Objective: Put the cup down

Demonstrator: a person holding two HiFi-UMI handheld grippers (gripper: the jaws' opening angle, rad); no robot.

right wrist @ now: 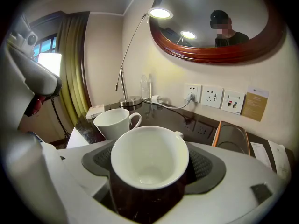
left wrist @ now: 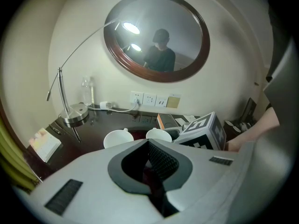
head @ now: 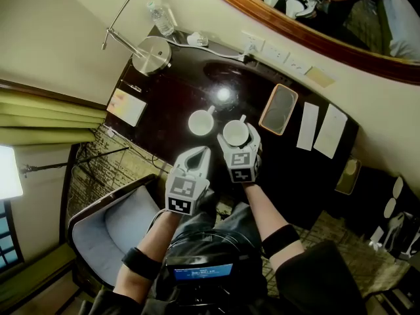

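Note:
A white cup (head: 236, 134) (right wrist: 149, 157) sits upright between the jaws of my right gripper (head: 237, 140) (right wrist: 150, 168), whose pads hold its two sides. Its base is right at the dark glossy table (head: 177, 87); I cannot tell whether it touches. A second white cup (head: 201, 123) (right wrist: 112, 122) stands on the table just to its left, handle to the right. My left gripper (head: 199, 153) (left wrist: 150, 148) is shut with nothing in it, near the table's front edge, beside the right one. In the left gripper view both cups (left wrist: 117, 138) (left wrist: 159, 135) show past its jaws.
A lamp base (head: 151, 54) and a water bottle (head: 161, 18) stand at the back left, with a notepad (head: 126, 105) at the left edge. An orange-rimmed tray (head: 279, 109) and white papers (head: 307, 126) lie to the right. A chair (head: 118, 228) stands in front.

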